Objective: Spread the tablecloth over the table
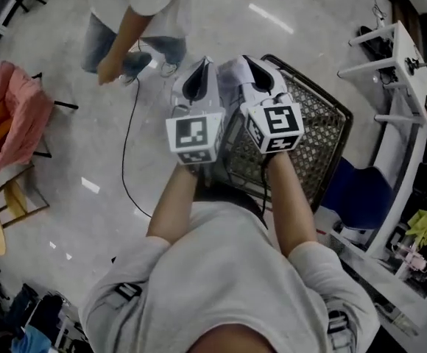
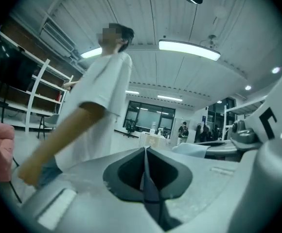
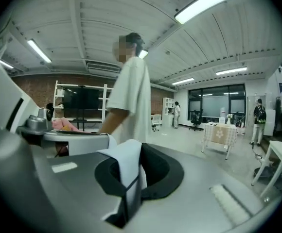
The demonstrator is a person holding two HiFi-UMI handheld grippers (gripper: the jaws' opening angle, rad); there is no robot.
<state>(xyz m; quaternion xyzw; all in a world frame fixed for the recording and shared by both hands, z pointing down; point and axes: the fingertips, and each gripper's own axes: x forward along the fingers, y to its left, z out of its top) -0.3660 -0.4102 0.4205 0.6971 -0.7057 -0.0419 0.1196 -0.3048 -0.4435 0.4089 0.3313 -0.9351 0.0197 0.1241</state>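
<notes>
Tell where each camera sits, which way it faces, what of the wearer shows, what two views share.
Head view: on the head, facing steeply down; forearms, left gripper, right gripper show.
Left gripper view: on that gripper, along shut fingers, toward the ceiling.
Right gripper view: along fingers shut on white cloth.
Shared: both show the bystander.

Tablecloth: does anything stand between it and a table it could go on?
Yes. The right gripper is shut on the white tablecloth, and a person in a white shirt stands close ahead of it. A wire cart sits below it. Which table is meant cannot be told.
</notes>
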